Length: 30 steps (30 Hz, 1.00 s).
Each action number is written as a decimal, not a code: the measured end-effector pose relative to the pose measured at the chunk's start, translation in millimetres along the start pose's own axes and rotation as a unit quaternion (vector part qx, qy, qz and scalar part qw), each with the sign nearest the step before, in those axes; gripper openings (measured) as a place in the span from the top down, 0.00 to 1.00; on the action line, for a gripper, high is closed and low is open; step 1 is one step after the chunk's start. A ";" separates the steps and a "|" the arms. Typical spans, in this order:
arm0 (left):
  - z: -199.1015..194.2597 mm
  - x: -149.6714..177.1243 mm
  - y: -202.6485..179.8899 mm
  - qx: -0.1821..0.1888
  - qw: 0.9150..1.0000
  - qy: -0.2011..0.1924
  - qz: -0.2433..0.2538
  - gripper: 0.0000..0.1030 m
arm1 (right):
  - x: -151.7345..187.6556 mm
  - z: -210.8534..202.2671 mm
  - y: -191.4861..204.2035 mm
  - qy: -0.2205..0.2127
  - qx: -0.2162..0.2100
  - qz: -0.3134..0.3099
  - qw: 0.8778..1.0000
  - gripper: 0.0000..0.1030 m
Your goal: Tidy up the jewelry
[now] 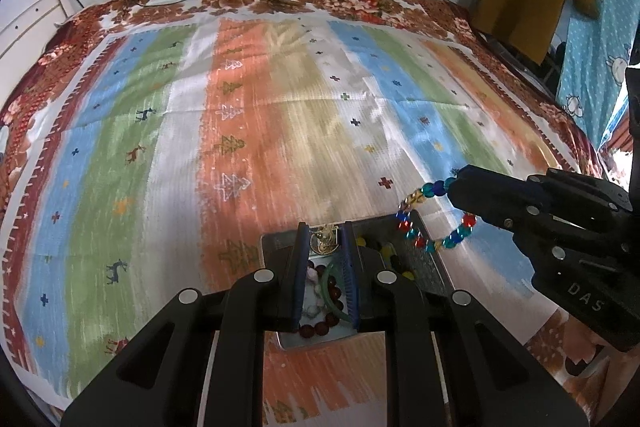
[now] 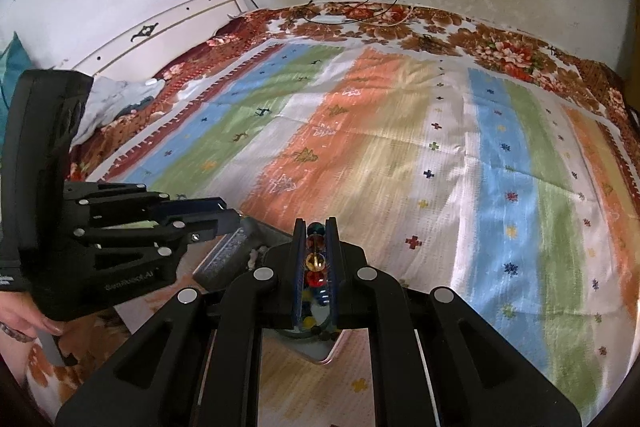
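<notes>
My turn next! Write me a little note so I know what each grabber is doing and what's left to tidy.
Right gripper: shut on the colourful bead bracelet, which hangs in the air over the right side of the jewelry tray.
Left gripper: jaws nearly closed, with a small gold piece between the tips; whether it is truly gripped is unclear.
In the tray already: a dark red bead bracelet, a green bangle and some dark and yellow beads.
Left to do: lower the colourful bracelet into the tray and let go, then settle the gold piece.
</notes>
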<state>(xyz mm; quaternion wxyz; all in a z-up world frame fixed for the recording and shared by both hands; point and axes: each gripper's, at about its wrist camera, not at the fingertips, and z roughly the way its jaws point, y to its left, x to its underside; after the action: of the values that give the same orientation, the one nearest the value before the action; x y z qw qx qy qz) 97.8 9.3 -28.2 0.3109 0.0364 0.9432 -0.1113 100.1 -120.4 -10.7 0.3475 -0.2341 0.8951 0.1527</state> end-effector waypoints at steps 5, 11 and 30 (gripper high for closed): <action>0.3 4.7 -2.0 0.002 1.000 0.005 0.003 0.85 | 5.8 1.9 0.7 0.007 -0.011 0.005 1.000 0.90; 0.2 7.6 -4.6 -0.002 1.000 0.009 0.010 0.63 | 10.5 -0.7 -9.1 0.007 0.005 0.024 1.000 0.67; -7.1 13.8 0.9 -0.007 1.000 0.008 0.000 0.33 | 30.5 -20.3 -23.5 -0.007 0.014 0.026 1.000 0.32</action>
<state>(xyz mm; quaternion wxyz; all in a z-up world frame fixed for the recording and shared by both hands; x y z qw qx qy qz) 82.7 11.8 -31.0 0.3031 0.0348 0.9466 -0.1045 81.5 -158.6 -19.9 0.3530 -0.2050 0.9004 0.1504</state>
